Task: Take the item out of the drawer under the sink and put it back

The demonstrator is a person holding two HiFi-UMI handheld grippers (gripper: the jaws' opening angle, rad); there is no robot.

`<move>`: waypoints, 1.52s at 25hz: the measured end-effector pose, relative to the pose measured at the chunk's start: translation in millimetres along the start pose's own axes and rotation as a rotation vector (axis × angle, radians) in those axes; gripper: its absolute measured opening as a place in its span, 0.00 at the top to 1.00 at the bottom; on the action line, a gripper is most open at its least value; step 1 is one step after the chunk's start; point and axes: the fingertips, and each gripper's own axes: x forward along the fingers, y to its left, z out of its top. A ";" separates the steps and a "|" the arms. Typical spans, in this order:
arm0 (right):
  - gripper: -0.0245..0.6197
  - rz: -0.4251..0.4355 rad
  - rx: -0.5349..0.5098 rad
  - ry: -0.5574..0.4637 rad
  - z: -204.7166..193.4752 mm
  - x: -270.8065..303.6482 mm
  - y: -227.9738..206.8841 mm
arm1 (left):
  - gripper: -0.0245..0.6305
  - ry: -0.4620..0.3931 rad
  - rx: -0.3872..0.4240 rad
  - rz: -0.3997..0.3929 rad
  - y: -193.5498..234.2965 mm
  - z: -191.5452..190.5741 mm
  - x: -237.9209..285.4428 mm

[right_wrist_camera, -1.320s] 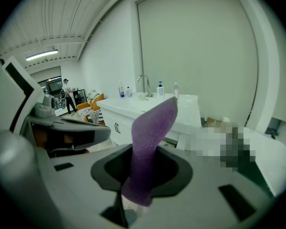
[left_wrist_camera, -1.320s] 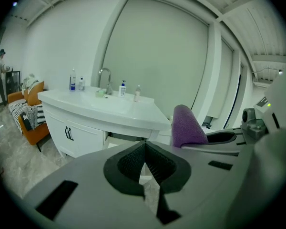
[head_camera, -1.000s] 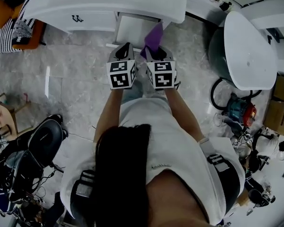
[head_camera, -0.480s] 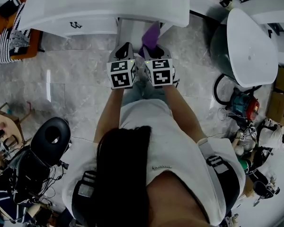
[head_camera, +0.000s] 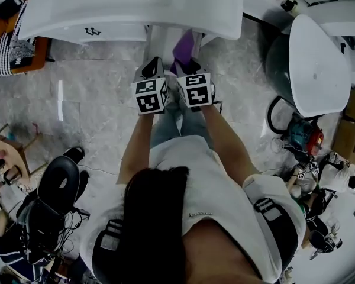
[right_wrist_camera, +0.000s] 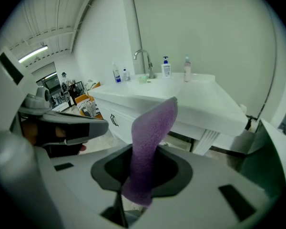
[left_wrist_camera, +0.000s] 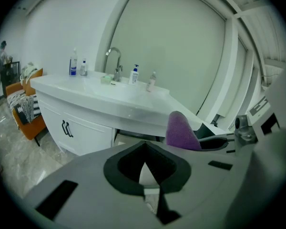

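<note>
Two grippers: I hold both side by side over the marble floor, facing the white sink cabinet [head_camera: 136, 7].
Left gripper [head_camera: 153, 65]: jaws together with nothing between them, aimed at the left edge of the open drawer [head_camera: 161, 40].
Purple cloth [head_camera: 183, 49]: out of the drawer. It stands up from the right gripper, and its free end reaches over the drawer's mouth, just below the counter's lip.
Right gripper [head_camera: 189, 68]: clamped on the cloth's lower end. Only a short tail hangs below the jaws.
Risk, left side: the idle gripper rides right beside the drawer. I judge that a push forward could knock its front and nudge it shut before the cloth is in.
Risk, cloth: the limp upper end could catch on the counter's lip or the drawer's front and fold outside. Let go too soon, it would drop to the floor.
Risk, right side: with so little cloth below the jaws, a snag could pull it free.
Change from a second ago: both grippers now stand nearer the cabinet, with less floor showing ahead of them. More of the cloth lies over the drawer, and the grip looks unchanged.
</note>
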 end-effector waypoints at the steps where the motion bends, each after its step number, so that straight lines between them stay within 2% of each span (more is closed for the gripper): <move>1: 0.79 0.007 0.005 0.011 -1.8 7.4 -5.0 | 0.96 0.006 -0.003 0.007 0.2 -1.3 7.9; 10: 0.79 0.038 0.031 0.059 -18.4 63.4 -7.4 | 0.96 0.035 -0.004 0.019 20.8 -17.4 58.8; 14: 0.79 0.048 0.026 0.068 -27.3 89.1 -11.2 | 0.96 0.064 -0.033 0.051 32.7 -29.6 80.9; 23: 0.79 0.062 0.020 0.120 -52.7 138.5 -28.8 | 0.96 0.128 -0.034 0.042 53.1 -61.0 119.8; 29: 0.79 0.106 -0.079 0.138 -59.0 163.6 -29.2 | 0.96 0.160 -0.038 0.057 62.3 -72.4 138.2; 38: 0.78 0.115 -0.046 0.209 -81.0 194.6 -31.9 | 0.96 0.168 -0.071 0.087 73.0 -85.6 146.5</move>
